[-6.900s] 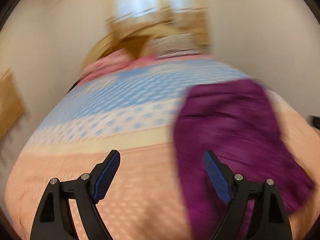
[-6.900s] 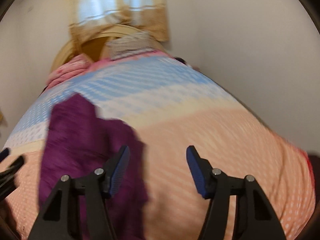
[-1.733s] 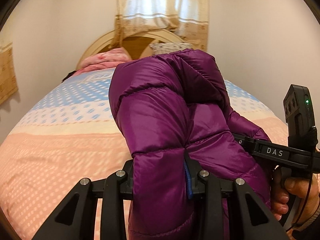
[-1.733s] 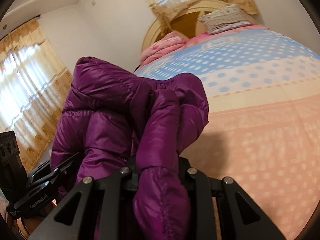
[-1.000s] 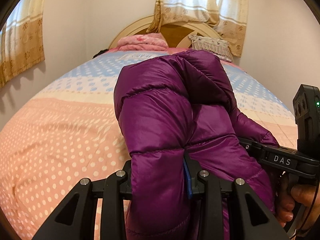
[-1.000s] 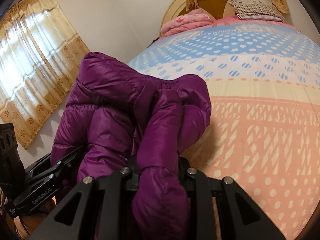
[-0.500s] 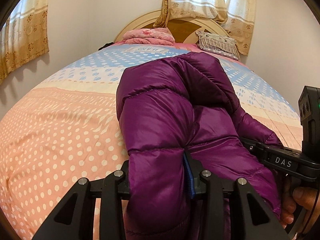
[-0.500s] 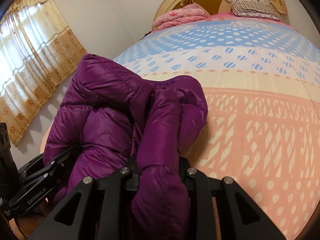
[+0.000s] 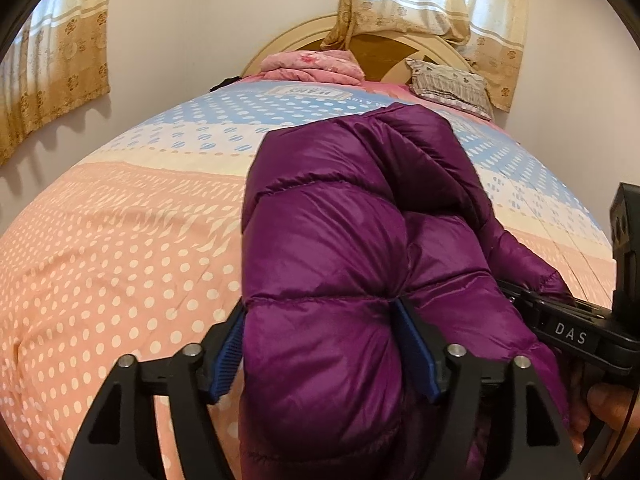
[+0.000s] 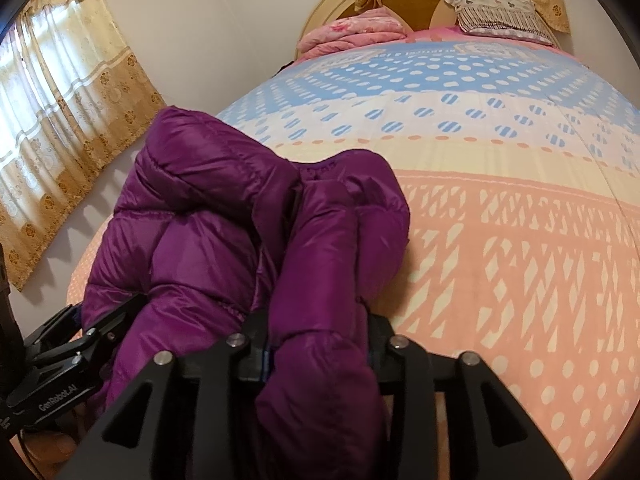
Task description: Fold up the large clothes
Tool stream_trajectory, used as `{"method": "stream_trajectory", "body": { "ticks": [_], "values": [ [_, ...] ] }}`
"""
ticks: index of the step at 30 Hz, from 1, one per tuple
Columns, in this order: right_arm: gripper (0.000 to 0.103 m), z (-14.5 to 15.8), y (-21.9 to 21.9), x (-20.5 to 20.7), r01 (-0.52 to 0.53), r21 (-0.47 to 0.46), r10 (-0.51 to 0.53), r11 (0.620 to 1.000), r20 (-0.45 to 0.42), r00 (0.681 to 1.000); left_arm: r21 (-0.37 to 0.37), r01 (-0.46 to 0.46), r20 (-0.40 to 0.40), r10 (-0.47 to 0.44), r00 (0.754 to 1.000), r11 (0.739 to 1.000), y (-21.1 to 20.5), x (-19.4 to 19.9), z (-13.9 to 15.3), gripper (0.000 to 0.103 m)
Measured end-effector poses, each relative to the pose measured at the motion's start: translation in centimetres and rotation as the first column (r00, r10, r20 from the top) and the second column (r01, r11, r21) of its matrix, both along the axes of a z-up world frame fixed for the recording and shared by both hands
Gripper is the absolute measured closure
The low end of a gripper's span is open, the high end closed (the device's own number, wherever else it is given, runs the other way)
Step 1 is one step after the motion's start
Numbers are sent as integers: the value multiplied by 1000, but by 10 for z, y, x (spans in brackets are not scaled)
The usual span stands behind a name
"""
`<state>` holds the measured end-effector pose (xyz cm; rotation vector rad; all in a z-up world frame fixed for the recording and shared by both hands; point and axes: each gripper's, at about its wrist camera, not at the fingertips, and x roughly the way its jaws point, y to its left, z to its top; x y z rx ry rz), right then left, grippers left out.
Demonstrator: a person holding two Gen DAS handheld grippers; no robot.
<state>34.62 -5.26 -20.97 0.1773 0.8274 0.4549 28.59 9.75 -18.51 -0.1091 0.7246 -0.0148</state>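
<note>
left gripper [image 9: 316,344]: black plastic linkage, silver screw heads, blue ribbed pads [image 9: 231,354]
right gripper [image 10: 316,350]: black frame, four silver screws, blue pad edge showing
markings: white "DAS" on right unit, "GenRobot.AI" on left unit
hand [image 9: 610,402]: bare skin, fingers on black handle

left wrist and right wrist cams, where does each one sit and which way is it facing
Left wrist: sits on the left gripper, facing up the bed to the headboard; its fingers flank the jacket; right gripper and a hand at right.
Right wrist: sits on the right gripper, facing the same headboard, angled left to a curtain; left gripper at lower left.
Shared: jacket, bed, headboard, pink bedding, pillow.
</note>
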Motion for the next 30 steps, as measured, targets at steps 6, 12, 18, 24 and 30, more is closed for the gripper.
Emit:
{"method": "stream_trajectory", "body": {
  "ticks": [6,12,18,24,30],
  "values": [
    [60,1,2,-2,16,-42,-15,999,15,1000,-7,-30,4,30,1000,1000,4,-4,-1,25],
    [58,8,1,-6,24,-69,-23,997,21,1000,16,-53,11,53,999,998,4,-14,8,25],
    [34,50,-8,-35,56,-96,-47,994,95,994,31,-126,120,121,985,992,13,-56,64,25],
    [30,123,-15,-122,123,-163,-78,979,261,962,79,-196,207,176,962,977,17,-130,123,25],
    [24,162,-14,-207,154,-184,-74,971,382,921,97,-239,300,201,933,966,14,-199,164,20]
  ]
}}
